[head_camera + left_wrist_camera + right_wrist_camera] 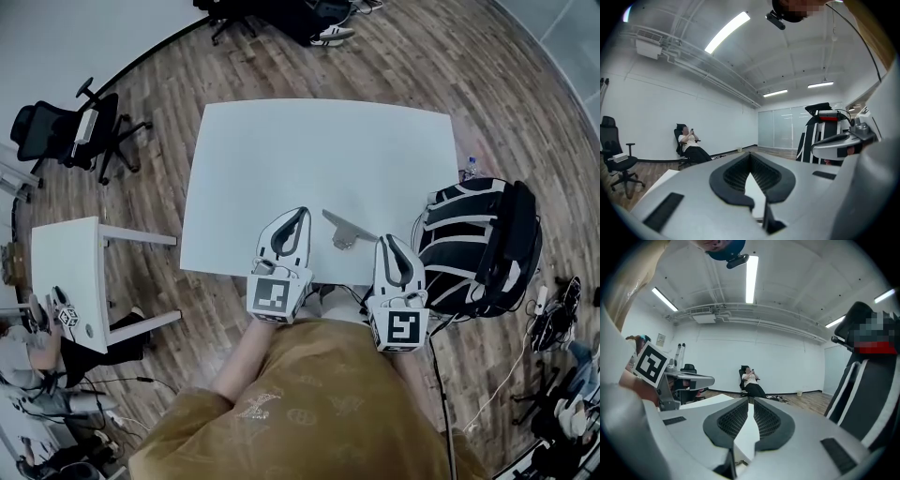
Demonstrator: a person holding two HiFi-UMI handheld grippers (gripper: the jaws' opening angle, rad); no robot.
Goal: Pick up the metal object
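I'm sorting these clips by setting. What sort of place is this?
Likely an office or lab workroom: a plain white table on wood flooring, a black swivel office chair nearby, strip lights on a white ceiling, and a glass partition at the far end.

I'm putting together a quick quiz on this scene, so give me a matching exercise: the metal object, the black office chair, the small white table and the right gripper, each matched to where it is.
Things:
1. metal object
2. black office chair
3. small white table
4. right gripper

Places:
A. on the wood floor, off the big table's far left corner
B. over the big table's near right edge
C. lying on the big white table
D. at the left of the head view, apart from the big table

Pairs: 1-C, 2-A, 3-D, 4-B
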